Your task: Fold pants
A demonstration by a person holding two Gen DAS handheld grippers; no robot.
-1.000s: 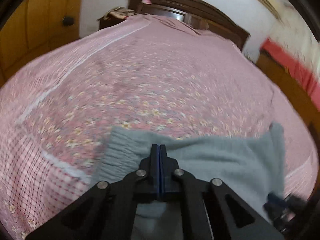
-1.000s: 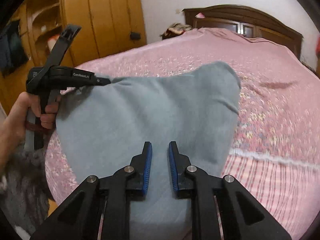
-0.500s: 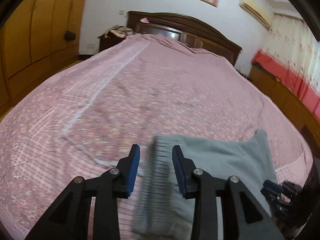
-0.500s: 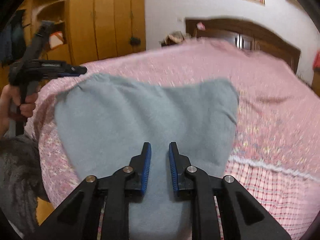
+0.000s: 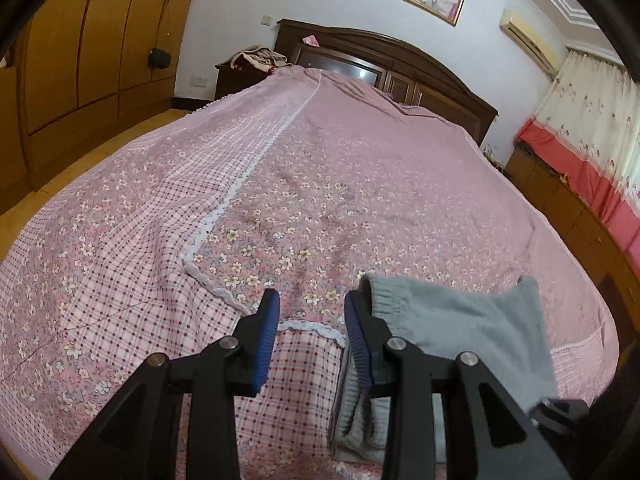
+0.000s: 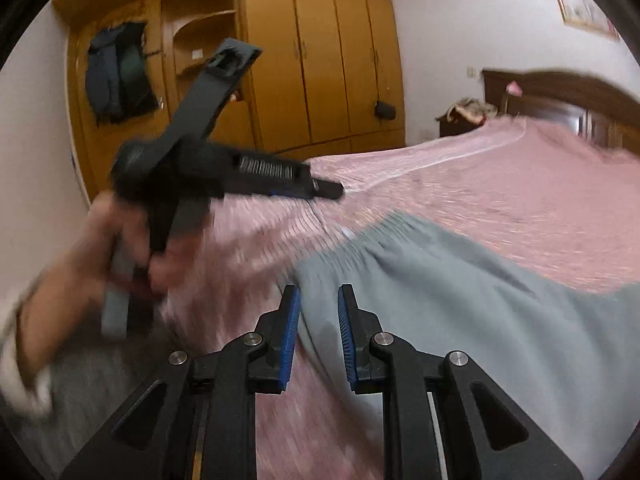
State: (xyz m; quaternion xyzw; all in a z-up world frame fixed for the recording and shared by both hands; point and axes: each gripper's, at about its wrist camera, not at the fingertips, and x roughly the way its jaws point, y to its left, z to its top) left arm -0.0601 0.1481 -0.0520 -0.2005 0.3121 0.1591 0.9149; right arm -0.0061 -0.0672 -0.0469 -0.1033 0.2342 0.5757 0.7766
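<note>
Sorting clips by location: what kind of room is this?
A home bedroom, most likely: a large bed under a pink floral bedspread, a dark carved headboard, and wooden wardrobes along the wall.

Grey pants (image 5: 452, 320), folded, lying on bed

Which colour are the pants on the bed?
Plain grey pants, clearest in the right wrist view.
</note>
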